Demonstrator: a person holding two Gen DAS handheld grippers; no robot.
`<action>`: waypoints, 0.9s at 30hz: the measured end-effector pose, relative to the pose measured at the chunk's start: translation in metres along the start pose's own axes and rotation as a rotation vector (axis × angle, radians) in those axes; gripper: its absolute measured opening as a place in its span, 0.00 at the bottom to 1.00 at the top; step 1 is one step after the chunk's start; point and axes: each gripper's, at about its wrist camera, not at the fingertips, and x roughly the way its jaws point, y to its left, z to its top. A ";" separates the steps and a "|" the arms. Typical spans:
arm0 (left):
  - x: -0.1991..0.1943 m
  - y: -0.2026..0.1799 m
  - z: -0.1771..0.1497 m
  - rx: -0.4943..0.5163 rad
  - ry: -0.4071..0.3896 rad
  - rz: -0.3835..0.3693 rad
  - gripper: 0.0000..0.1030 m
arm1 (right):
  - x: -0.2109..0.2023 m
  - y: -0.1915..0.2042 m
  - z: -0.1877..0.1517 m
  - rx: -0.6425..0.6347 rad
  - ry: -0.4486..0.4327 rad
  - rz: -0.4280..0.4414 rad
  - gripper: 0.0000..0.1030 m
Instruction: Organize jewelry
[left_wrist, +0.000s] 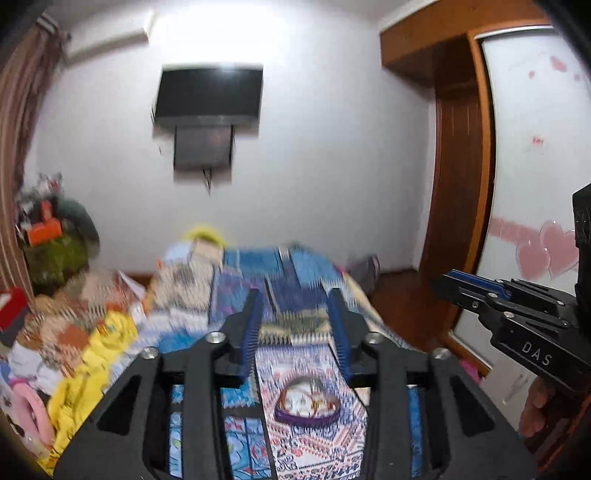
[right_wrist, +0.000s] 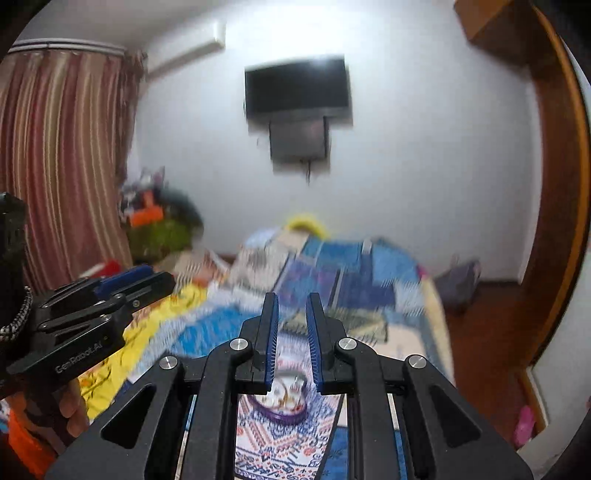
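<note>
Purple heart-shaped jewelry box (left_wrist: 306, 404), lid off w/ small pieces inside, sits on the patterned bedspread (left_wrist: 295, 450) right below both grippers. Left gripper (left_wrist: 295, 295) jaws spread wide, nothing between. Right gripper (right_wrist: 291, 299) jaws narrow but apart, also empty. Farther: yellow cloth (left_wrist: 103, 354) at the bed's left, then white wall w/ TV (right_wrist: 297, 88), striped curtain (right_wrist: 55, 155) on the left.
</note>
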 end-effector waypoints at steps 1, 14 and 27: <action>-0.009 -0.003 0.002 0.008 -0.025 0.014 0.48 | -0.013 0.005 0.003 -0.008 -0.033 -0.011 0.13; -0.062 -0.006 0.005 -0.040 -0.118 0.055 0.98 | -0.057 0.026 0.002 -0.024 -0.169 -0.164 0.83; -0.068 -0.019 -0.004 -0.003 -0.115 0.079 0.98 | -0.065 0.022 -0.004 -0.012 -0.161 -0.179 0.85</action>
